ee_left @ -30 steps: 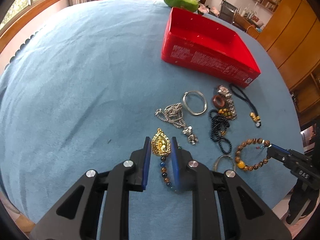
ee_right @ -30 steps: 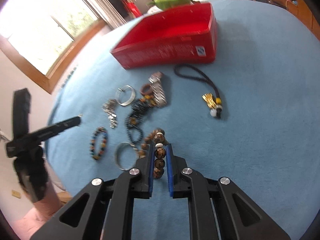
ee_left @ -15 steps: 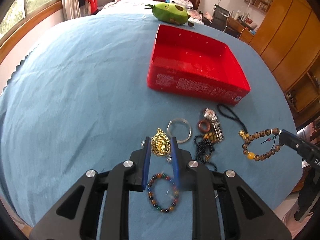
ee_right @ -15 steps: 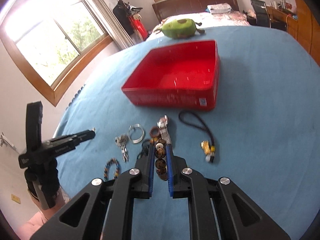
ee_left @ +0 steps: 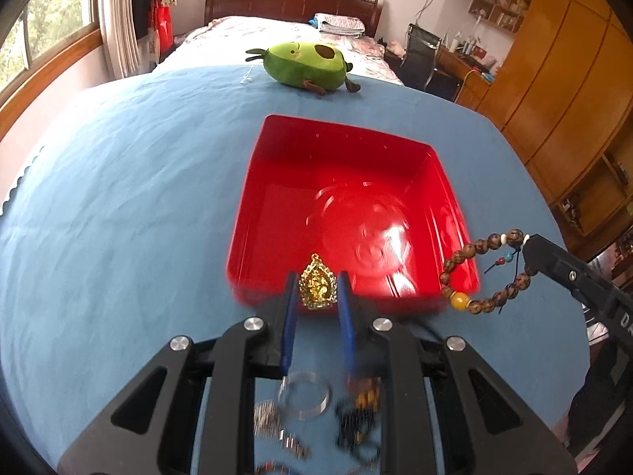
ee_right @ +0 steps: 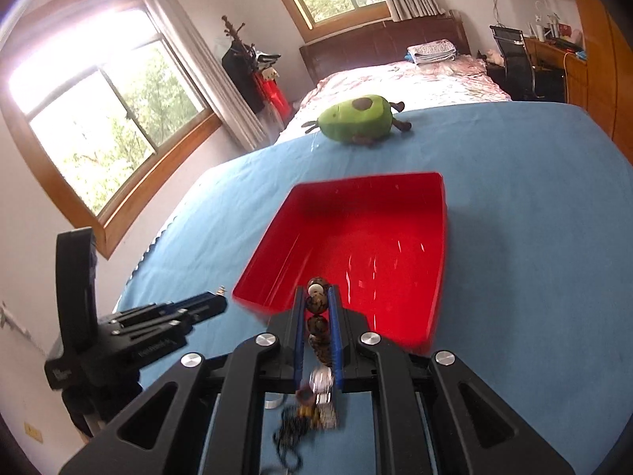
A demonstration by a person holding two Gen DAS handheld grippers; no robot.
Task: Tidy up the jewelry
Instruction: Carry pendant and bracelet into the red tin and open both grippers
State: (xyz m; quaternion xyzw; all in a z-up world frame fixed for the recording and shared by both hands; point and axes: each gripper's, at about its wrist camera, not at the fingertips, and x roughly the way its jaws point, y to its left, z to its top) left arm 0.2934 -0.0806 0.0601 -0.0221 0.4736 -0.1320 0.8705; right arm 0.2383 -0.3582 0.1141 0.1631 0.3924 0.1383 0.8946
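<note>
My left gripper (ee_left: 316,281) is shut on a gold pendant (ee_left: 317,283) and holds it in the air at the near wall of the red box (ee_left: 253,202). My right gripper (ee_right: 317,291) is shut on a brown bead bracelet (ee_right: 317,318), also raised at the near rim of the red box (ee_right: 439,245). In the left wrist view the bracelet (ee_left: 484,273) hangs from the right gripper's tip (ee_left: 528,243) by the box's near right corner. The left gripper (ee_right: 217,301) shows at the left of the right wrist view.
The box sits on a blue cloth (ee_left: 118,198). Remaining jewelry lies blurred under the grippers: a silver bangle (ee_left: 304,394), a silver chain (ee_left: 269,421), dark beads (ee_left: 356,423). A green avocado plush (ee_left: 304,65) lies beyond the box. A bed, windows and wooden cupboards stand behind.
Both grippers have risen off the cloth with their pieces and moved forward to the near edge of the red box. The loose jewelry now lies below and behind the fingers.
</note>
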